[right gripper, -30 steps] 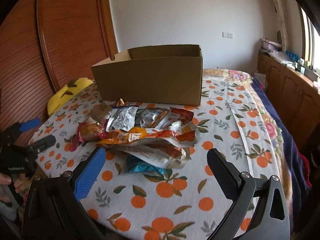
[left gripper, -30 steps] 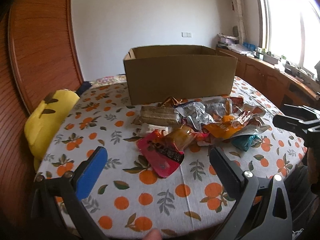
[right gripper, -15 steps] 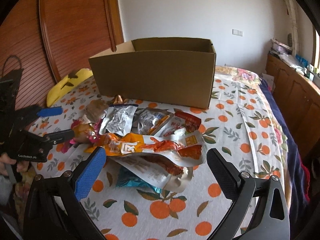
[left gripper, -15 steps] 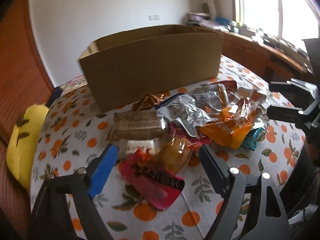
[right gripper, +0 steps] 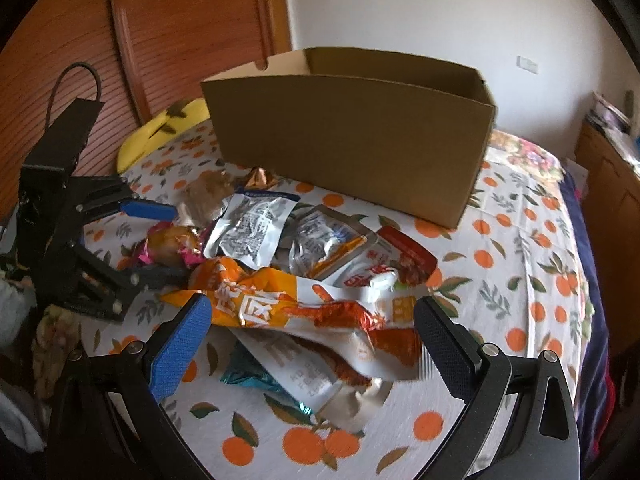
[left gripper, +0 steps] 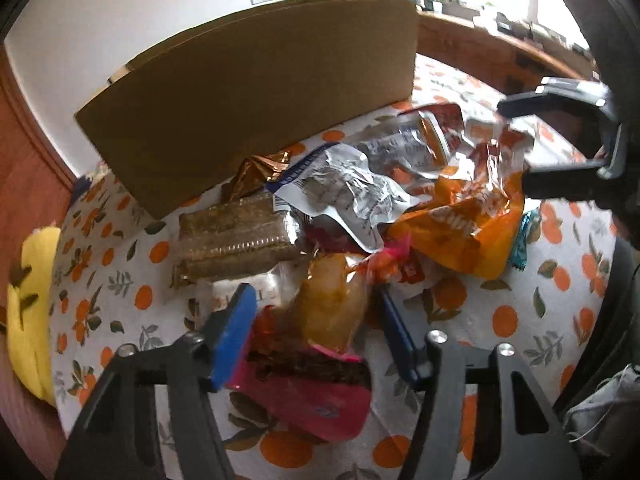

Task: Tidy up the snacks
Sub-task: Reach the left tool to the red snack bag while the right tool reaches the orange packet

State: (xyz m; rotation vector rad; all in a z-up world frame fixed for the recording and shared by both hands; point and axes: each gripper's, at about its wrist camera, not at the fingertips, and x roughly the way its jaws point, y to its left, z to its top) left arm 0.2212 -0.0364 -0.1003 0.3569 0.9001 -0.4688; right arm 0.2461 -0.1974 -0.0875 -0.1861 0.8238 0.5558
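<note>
A pile of snack packets lies on the orange-print tablecloth (right gripper: 520,280) in front of an open cardboard box (right gripper: 352,140), which also shows in the left wrist view (left gripper: 256,108). My left gripper (left gripper: 316,316) is open, its fingers on either side of a clear bag with a yellow bun (left gripper: 332,308) lying on a pink packet (left gripper: 320,396). My right gripper (right gripper: 312,332) is open, its fingers astride a long orange packet (right gripper: 272,300). Silver pouches (right gripper: 252,228) and a brown cracker pack (left gripper: 236,236) lie nearby. The left gripper shows at the left of the right wrist view (right gripper: 156,240).
A yellow cushion (left gripper: 28,312) sits at the table's left edge. A wooden wardrobe (right gripper: 160,40) stands behind it. A wooden sideboard (right gripper: 612,184) runs along the right. A teal packet (right gripper: 256,380) lies under the orange one.
Both grippers have moved forward and down into the snack pile. The left now straddles the bun bag, the right the orange packet. Both stay open.
</note>
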